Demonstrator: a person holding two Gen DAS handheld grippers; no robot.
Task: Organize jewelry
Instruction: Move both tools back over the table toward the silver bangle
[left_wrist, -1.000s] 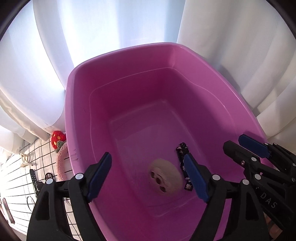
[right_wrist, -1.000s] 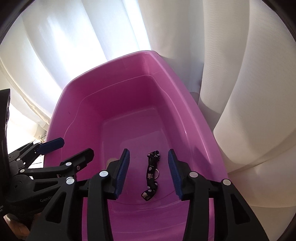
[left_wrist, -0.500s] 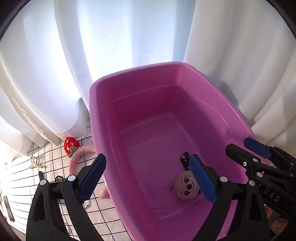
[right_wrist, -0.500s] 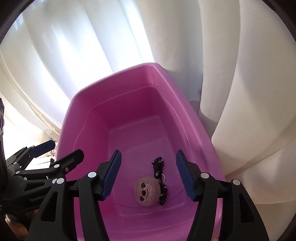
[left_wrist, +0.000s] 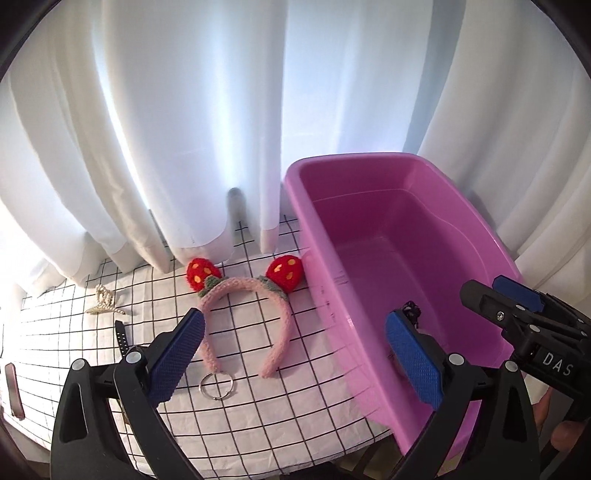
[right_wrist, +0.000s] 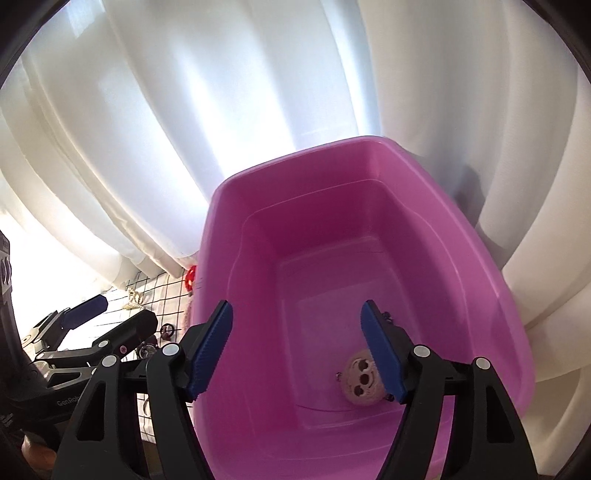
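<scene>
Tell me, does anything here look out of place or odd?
Nothing looks broken or spilled. A round plush face charm already lies in the pink tub, but the strawberry headband, a metal key ring and a pearl hair clip lie loose on the checked tablecloth beside it.

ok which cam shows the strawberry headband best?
Left wrist view: the whole strawberry headband lies in plain sight on the checked cloth, beside the pink tub. The right wrist view catches only a red strawberry and a pink sliver past the tub's rim.
</scene>
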